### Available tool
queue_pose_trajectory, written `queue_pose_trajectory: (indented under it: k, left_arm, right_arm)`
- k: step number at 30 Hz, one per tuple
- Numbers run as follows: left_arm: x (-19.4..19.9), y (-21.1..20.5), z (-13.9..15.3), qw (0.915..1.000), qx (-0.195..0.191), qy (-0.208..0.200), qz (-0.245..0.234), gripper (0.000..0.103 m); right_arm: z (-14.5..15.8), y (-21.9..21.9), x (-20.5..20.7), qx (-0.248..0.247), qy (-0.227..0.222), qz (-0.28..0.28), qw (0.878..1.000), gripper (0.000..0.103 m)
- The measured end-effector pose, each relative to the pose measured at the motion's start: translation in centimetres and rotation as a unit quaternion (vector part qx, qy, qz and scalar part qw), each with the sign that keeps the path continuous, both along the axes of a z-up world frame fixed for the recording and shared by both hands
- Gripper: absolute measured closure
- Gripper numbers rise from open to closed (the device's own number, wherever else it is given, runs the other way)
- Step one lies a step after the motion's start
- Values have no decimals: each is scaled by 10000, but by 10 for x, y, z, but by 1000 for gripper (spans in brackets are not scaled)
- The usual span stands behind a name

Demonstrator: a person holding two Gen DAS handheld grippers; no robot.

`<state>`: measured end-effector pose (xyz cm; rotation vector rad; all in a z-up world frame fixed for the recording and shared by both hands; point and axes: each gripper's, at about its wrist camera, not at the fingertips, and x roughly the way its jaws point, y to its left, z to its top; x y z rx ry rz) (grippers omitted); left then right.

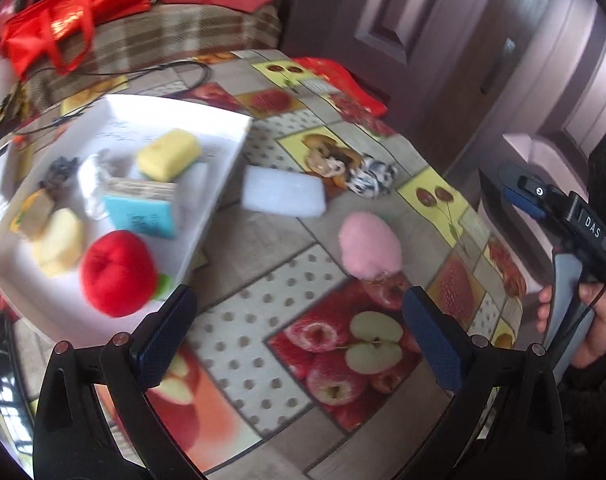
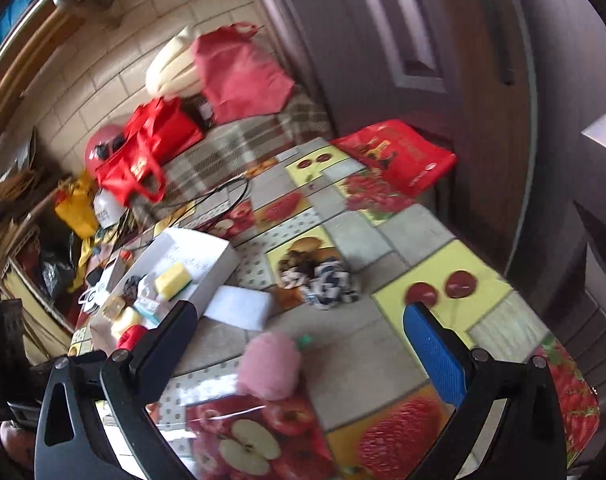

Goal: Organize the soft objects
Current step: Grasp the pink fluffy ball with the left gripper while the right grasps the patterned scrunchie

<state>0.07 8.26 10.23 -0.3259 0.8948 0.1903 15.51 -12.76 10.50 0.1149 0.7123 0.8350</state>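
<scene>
The fuzzy pink plush (image 2: 273, 366) lies on the desk (image 2: 403, 232) just ahead of the right hand-held gripper (image 2: 303, 354), at about eleven o'clock between its released jaws. This gripper looks nearer than the left hand-held gripper (image 1: 303, 338), also released and empty. The plush's long axis runs roughly away from the gripper. The white tray (image 1: 223, 120), at ten o'clock, holds a red plush apple (image 1: 117, 272) and sponges.
</scene>
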Motion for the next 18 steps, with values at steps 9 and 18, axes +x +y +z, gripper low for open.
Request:
queue_pose_trajectory:
  k: [9,18]
  left_arm:
    - [75,-34,-33,9988,-310,261,-265,10]
    - [110,-40,-66,9968,-193,755,185,16]
  right_arm:
    - [-23,23,45,-880,-365,541,9940,0]
    - [-64,94,81,-1542,-333,1518,9758,1]
